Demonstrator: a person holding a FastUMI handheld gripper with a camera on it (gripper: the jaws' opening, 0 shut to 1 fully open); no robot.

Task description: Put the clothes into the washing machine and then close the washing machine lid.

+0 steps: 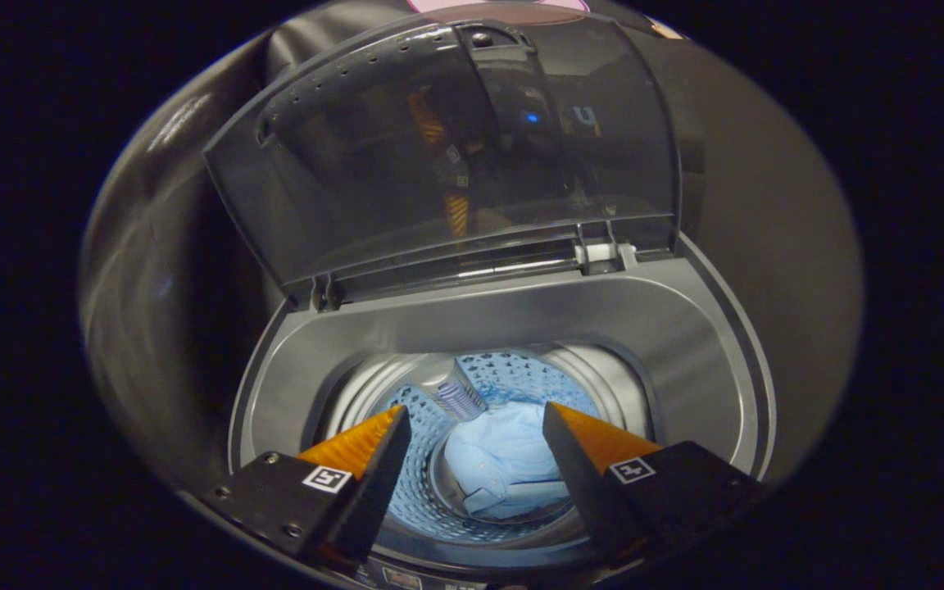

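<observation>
A: What's hard to see?
B: The drum [427, 447] floor is partly hidden by the fingers [374, 459], and the panel print at the washer [521, 315] front is too blurred to read

A: The gripper [472, 414]?
B: Spread apart, holding nothing. The shirt [509, 463] lies down in the drum, beyond and between the tips; lid [439, 147] stands up

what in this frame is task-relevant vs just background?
Task-relevant:
- light blue garment, lying in the drum
- washing machine lid, standing open
- washing machine top rim
- hand-held gripper, fingers apart over the drum, holding nothing

Background:
- booth's black cloth wall behind the machine
- machine's front panel strip, below the fingers
</observation>
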